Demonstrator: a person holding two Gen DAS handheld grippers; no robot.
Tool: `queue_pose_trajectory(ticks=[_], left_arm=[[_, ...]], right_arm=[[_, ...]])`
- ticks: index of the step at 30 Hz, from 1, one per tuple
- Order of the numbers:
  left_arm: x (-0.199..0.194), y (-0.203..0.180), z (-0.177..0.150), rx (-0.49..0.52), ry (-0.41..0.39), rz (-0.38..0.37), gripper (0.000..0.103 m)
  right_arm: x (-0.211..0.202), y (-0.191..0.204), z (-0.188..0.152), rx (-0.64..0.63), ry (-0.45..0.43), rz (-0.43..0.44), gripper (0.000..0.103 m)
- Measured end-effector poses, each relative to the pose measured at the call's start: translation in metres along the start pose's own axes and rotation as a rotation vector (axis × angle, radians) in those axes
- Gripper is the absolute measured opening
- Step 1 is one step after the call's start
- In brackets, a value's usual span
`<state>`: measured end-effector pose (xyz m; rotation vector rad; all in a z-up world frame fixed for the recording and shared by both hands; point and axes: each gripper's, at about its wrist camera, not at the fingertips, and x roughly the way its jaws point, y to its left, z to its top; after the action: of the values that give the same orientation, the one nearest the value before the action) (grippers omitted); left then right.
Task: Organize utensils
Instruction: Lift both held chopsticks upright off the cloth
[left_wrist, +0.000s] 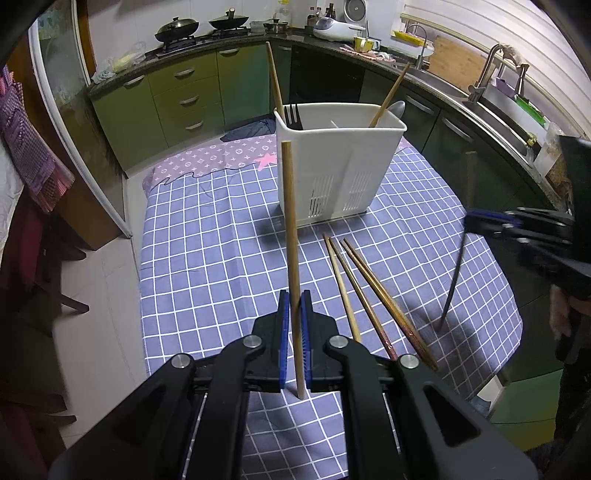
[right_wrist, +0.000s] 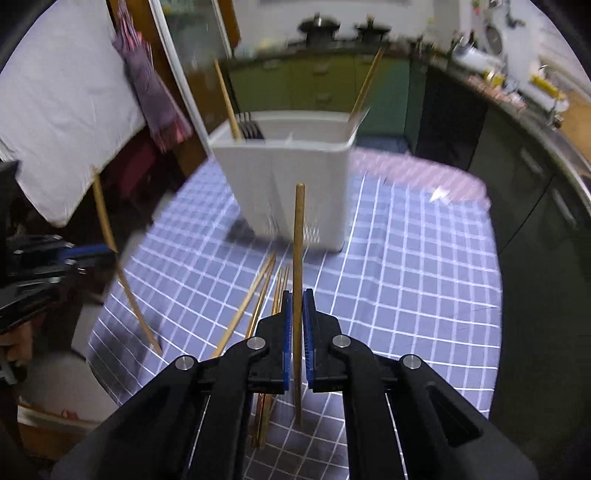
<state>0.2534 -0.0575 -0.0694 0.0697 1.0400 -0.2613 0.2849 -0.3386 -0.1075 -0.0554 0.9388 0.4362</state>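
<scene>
A white utensil holder (left_wrist: 340, 162) stands on the checked tablecloth (left_wrist: 207, 266) and holds a black fork (left_wrist: 293, 116), two chopsticks and a spoon. My left gripper (left_wrist: 294, 310) is shut on a light wooden chopstick (left_wrist: 290, 221), held upright in front of the holder. My right gripper (right_wrist: 297, 306) is shut on a brown chopstick (right_wrist: 298, 236), also upright; it shows blurred at the right of the left wrist view (left_wrist: 491, 221). Several chopsticks (left_wrist: 362, 288) lie loose on the cloth between the grippers. The holder (right_wrist: 288, 177) sits ahead in the right wrist view.
Green kitchen cabinets (left_wrist: 184, 92) and a counter with a sink (left_wrist: 491, 110) curve behind the table. A dark chair (left_wrist: 33, 258) stands left of the table. The table edge (left_wrist: 142, 280) drops to a tiled floor on the left.
</scene>
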Motion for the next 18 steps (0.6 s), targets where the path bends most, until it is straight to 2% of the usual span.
queue_pose_trajectory(ticks=[8, 18], left_arm=[[-0.006, -0.004, -0.005, 0.012, -0.013, 0.013, 0.006], [-0.014, -0.01, -0.01, 0.029, -0.023, 0.001, 0.006]], right_arm=[[-0.041, -0.011, -0.032, 0.022, -0.103, 0.002, 0.007], [-0.056, -0.015, -0.047, 0.029, -0.127, 0.012, 0.007]])
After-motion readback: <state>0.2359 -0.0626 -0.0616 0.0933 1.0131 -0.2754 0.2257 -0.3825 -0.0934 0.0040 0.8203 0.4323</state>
